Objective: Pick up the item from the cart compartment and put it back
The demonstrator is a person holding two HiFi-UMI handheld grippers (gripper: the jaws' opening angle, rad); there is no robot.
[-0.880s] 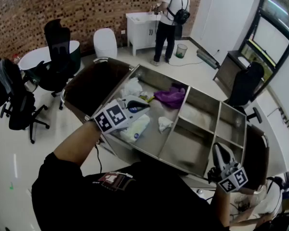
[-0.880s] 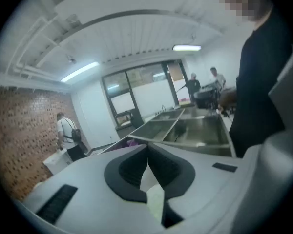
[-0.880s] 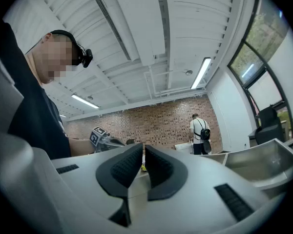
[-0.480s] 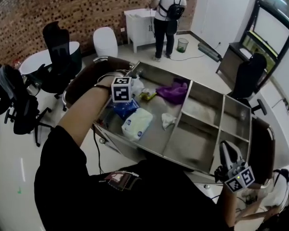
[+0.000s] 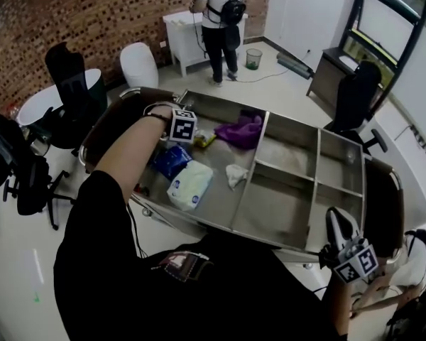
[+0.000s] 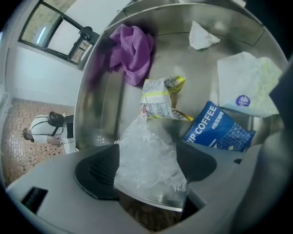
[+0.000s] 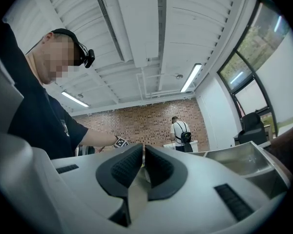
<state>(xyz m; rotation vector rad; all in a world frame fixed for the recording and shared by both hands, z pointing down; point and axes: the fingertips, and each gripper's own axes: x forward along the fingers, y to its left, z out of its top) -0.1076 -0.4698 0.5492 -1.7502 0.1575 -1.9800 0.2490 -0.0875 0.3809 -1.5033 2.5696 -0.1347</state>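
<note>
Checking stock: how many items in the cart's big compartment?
6: purple cloth, far end; tissue by the divider; yellow wrapper, centre; blue coffee bag and white pack, near end; clear bag between the left tongs. Others possibly hidden.

We see the cart (image 6: 100,106) as brushed steel, smooth and dully reflective. In it lie a soft purple cloth (image 6: 132,52), a crinkled, shiny snack wrapper (image 6: 158,101), a glossy blue coffee pouch (image 6: 217,130), a white tissue pack (image 6: 246,84) in soft, faintly shiny film, and a crumpled matt paper tissue (image 6: 202,35). A clear plastic bag (image 6: 149,165), wrinkled and glinting, lies there too. The left gripper (image 6: 147,150) has matt black ribbed fingers (image 6: 95,172) in a matt grey plastic shell.
</note>
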